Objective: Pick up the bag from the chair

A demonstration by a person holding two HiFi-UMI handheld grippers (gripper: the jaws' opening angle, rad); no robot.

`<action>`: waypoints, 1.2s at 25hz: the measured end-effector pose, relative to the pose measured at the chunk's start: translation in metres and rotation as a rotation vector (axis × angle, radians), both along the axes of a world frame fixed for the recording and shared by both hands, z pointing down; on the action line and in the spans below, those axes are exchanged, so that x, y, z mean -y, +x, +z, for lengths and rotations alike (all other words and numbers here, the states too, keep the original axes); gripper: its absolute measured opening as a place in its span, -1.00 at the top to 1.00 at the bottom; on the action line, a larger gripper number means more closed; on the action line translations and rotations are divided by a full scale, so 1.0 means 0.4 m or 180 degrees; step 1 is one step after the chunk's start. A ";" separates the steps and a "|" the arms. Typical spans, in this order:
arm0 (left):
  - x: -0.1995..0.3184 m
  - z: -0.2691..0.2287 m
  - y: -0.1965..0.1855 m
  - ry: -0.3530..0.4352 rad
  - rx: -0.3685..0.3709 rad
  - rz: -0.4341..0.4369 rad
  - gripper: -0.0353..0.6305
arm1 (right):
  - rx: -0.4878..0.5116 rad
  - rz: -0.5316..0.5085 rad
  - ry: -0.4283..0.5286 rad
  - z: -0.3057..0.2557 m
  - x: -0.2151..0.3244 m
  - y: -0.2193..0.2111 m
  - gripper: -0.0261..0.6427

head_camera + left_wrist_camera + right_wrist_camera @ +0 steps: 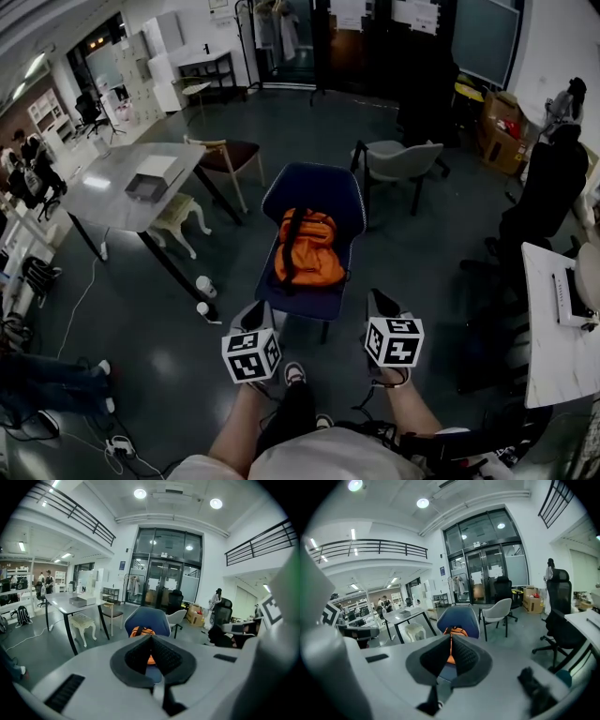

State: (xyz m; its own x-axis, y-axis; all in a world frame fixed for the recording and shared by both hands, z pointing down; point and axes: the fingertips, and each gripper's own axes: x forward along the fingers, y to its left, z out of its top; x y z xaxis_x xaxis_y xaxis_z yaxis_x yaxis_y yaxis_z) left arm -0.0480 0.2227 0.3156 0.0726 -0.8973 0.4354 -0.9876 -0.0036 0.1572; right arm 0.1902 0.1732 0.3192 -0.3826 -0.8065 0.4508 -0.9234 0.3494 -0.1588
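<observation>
Two hand-held grippers are pointed forward at a chair in a large open office. The left gripper (pixel 151 638) has its two black ribbed jaws brought together at the tips, forming a closed wedge with nothing clamped between them. The right gripper (pixel 451 637) looks the same in its own view: jaws meeting at the tips, holding nothing. From the head view, the left gripper (pixel 253 311) and right gripper (pixel 379 300) sit side by side and apart, each carrying a cube with square black-and-white markers, with the person's bare forearms behind them. Neither gripper touches anything. Just ahead of them stands a blue chair (pixel 314 190), and on its seat lies an orange bag (pixel 307 249) with black straps, leaning against the backrest. In both gripper views a sliver of the bag shows through the small gap behind the closed tips. To the left of the blue chair is a grey table (pixel 105 195) with a flat box (pixel 150 184) on top and a white stool (pixel 178 215) beneath its edge. A grey chair (pixel 399 159) stands behind and to the right.
</observation>
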 end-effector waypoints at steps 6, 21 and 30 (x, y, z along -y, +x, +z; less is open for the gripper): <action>0.050 0.010 0.008 0.0027 -0.0019 0.0062 0.86 | -0.0024 0.0037 -0.0007 0.015 0.034 0.006 0.82; 0.344 0.009 -0.112 0.0124 0.0002 0.0086 0.86 | -0.0013 0.0072 0.0034 0.011 0.305 -0.115 0.82; 0.590 -0.009 -0.149 0.0152 0.0041 0.0321 0.86 | -0.0012 0.0202 -0.0018 0.011 0.514 -0.184 0.82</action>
State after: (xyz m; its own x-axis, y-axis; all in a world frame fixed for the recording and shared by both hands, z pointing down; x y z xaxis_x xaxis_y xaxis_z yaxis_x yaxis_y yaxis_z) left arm -0.1076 -0.0133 0.3120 0.1582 -0.9055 0.3937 -0.9837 -0.1102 0.1417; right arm 0.1165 -0.0322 0.3236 -0.3290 -0.8266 0.4567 -0.9443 0.2892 -0.1570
